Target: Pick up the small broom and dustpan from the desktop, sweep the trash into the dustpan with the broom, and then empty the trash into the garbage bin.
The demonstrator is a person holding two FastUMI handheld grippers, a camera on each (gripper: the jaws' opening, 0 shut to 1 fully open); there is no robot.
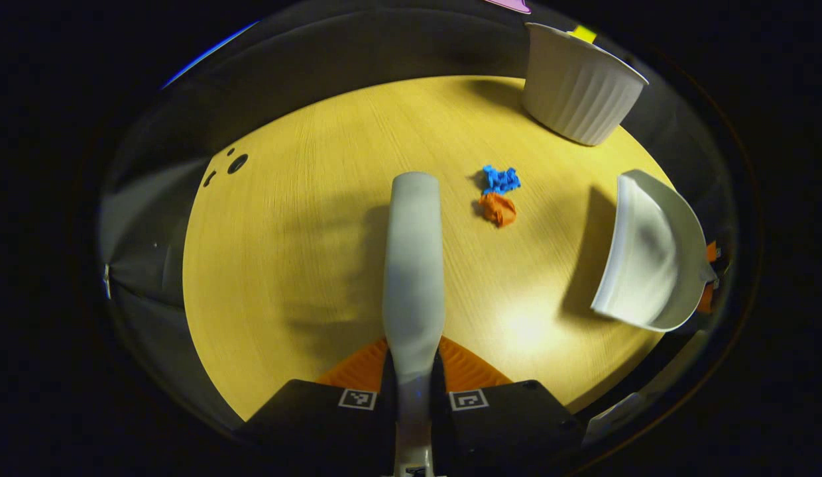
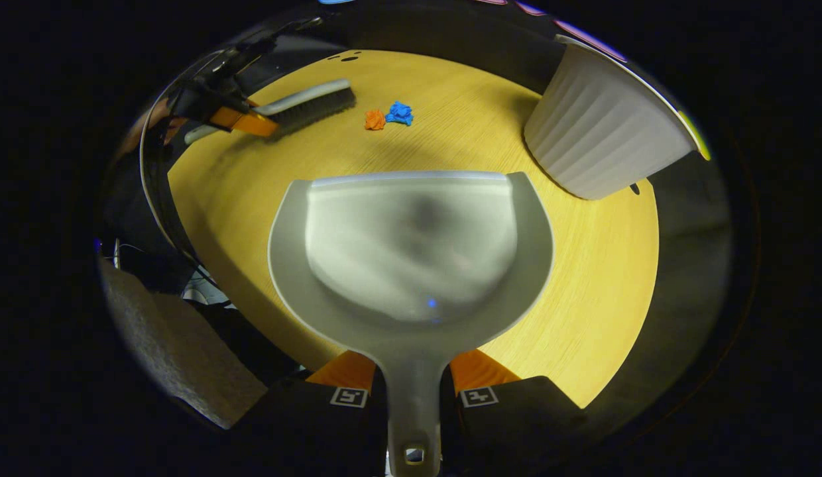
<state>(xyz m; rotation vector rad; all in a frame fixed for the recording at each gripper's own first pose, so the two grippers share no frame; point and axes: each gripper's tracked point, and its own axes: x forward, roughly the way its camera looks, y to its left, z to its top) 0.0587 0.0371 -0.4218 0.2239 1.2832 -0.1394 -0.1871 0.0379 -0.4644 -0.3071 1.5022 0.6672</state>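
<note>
Left gripper (image 1: 414, 391): closed on the broom (image 1: 414, 265) handle, held between both fingers, with the brush pointing forward over the desk (image 1: 285, 265), probably so as to sweep sideways. Right gripper (image 2: 414, 397): closed on the dustpan (image 2: 411, 252) handle, with the pan lifted and its front edge turned toward the trash, apparently to be ready as a catcher. Beyond the broom head, near its right side: orange scrap (image 1: 498, 209) and blue scrap (image 1: 501, 179), touching each other, lying on the desk, not yet swept. In the right gripper view, well beyond the pan lip and not far from the bristles. At the far edge of the desk: white ribbed bin (image 1: 577, 86), open at the top, near enough for emptying later. Judged as the step before sweeping: both tools picked up, trash between them, pan probably needing to come down to the desk beside the scraps first.
</note>
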